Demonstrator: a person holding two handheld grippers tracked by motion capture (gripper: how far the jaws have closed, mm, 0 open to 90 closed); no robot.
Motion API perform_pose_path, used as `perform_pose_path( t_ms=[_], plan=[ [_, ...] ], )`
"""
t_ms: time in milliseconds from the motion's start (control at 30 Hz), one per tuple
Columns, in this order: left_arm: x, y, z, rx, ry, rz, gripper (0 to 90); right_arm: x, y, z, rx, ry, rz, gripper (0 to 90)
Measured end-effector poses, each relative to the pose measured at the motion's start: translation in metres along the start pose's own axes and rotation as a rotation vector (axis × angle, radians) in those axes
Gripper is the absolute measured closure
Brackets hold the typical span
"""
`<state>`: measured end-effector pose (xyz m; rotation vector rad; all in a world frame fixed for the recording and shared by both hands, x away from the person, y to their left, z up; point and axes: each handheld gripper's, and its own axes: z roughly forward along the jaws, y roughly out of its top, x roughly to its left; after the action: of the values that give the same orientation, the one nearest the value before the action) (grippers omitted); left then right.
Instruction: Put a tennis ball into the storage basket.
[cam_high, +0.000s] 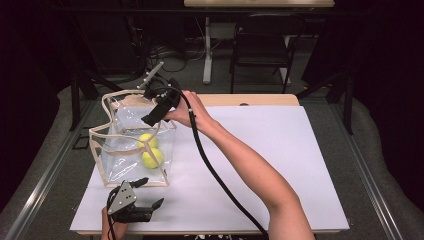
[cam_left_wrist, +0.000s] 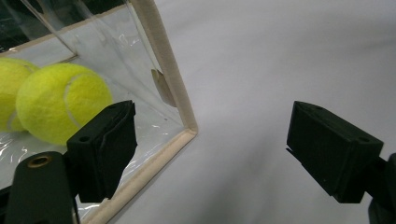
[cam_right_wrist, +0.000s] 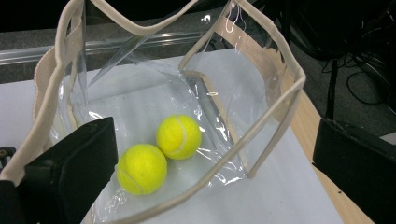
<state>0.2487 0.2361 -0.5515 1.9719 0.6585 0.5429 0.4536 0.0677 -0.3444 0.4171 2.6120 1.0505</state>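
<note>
High view: a clear bag (cam_high: 131, 145) with beige trim is seen standing on a white sheet (cam_high: 260, 165) that covers the table (cam_high: 260, 99). Two tennis balls (cam_high: 150, 150) are seen inside the bag, on its floor, touching each other. The right gripper (cam_high: 161, 111) is held over the bag's far rim, tilted down toward the opening; a black cable (cam_high: 215, 175) is seen trailing from it along the forearm. The left gripper (cam_high: 147, 192) is held just in front of the bag's near bottom corner, low over the sheet.

Right gripper view: the bag (cam_right_wrist: 261, 70) is looked into from above. Its rim is bent and wavy, mouth open. The balls (cam_right_wrist: 161, 151) are seen side by side on the bag's floor, in contact. The jaws are spread wide, one at each lower corner of the view, nothing gripped; no trim or plastic is pressed by the pads.

Left gripper view: the bag's bottom corner (cam_left_wrist: 184, 128) is seen just beside the jaw on the view's left; whether that jaw touches the plastic cannot be told. The balls (cam_left_wrist: 63, 100) are seen through the bag's wall, behind that jaw. The other jaw is well apart, over bare sheet (cam_left_wrist: 261, 56). The jaws are wide open, nothing held.
</note>
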Motion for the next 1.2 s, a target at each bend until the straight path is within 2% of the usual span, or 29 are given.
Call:
perform_pose_path(
  t_ms=[333,1200],
  plan=[
    [0.0,0.0,0.0,0.001,-0.001,0.001,15.9,-0.004,-0.019,-0.014,-0.013,-0.014,0.006,0.0],
    [-0.001,0.001,0.002,0.006,-0.004,0.002,15.9,0.001,-0.077,-0.042,-0.013,-0.05,0.008,0.4]
  ],
)
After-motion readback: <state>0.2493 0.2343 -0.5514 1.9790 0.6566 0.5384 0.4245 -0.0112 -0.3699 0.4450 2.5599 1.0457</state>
